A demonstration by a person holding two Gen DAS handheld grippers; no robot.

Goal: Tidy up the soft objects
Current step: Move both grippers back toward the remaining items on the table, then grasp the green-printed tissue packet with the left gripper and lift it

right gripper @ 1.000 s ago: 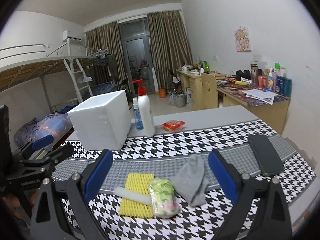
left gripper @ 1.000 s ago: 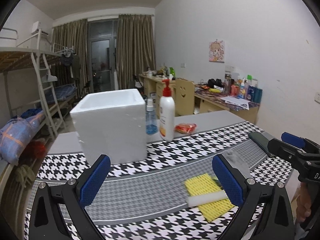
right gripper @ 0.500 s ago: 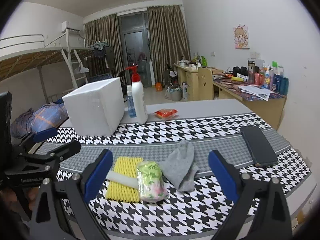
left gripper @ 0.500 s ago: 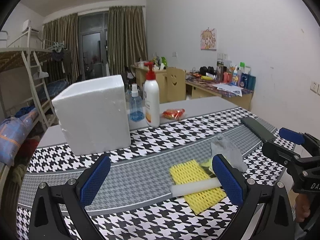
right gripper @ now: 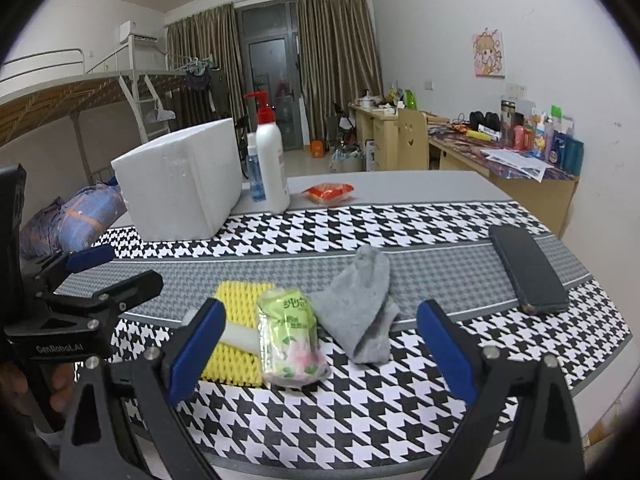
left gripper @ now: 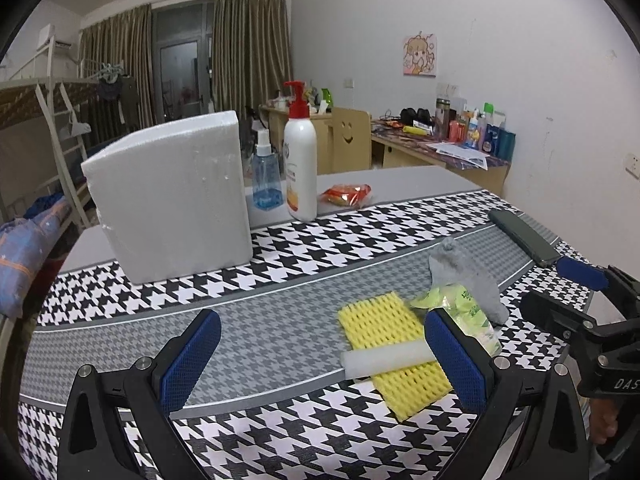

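Fingers (left gripper: pixel 198 354) of the left gripper (left gripper: pixel 320 360) stood wide and held nothing, hanging above the near edge of the table (left gripper: pixel 400 184); those of the right gripper (right gripper: pixel 320 344) were spread just as wide and as bare, framing the heap of soft things from the near side. No piece had yet been lifted, so the task looked to be at its approach, with the first pick not made. Largest on the table was the white foam box (left gripper: pixel 172 200), near the far left corner and well apart from the heap; it seemed the likely home for the soft things, though its top could not be seen. The next move would call for one pair of fingers to drop over a single piece and close on it without dragging its neighbours. The yellow foam net (right gripper: pixel 238 332) lay flat with a white foam stick (left gripper: pixel 386 358) across it, the green tissue pack (right gripper: pixel 290 340) touching both and the grey sock (right gripper: pixel 364 300) crumpled just beside the pack. A dark phone (right gripper: pixel 526 268) rested toward the right edge. Behind the box stood a pump bottle (left gripper: pixel 300 168), a blue spray bottle (left gripper: pixel 266 180) and a red snack packet (left gripper: pixel 347 194). A houndstooth cloth (right gripper: pixel 360 392) covered the near table; beyond were a bunk bed, curtains and cluttered desks.
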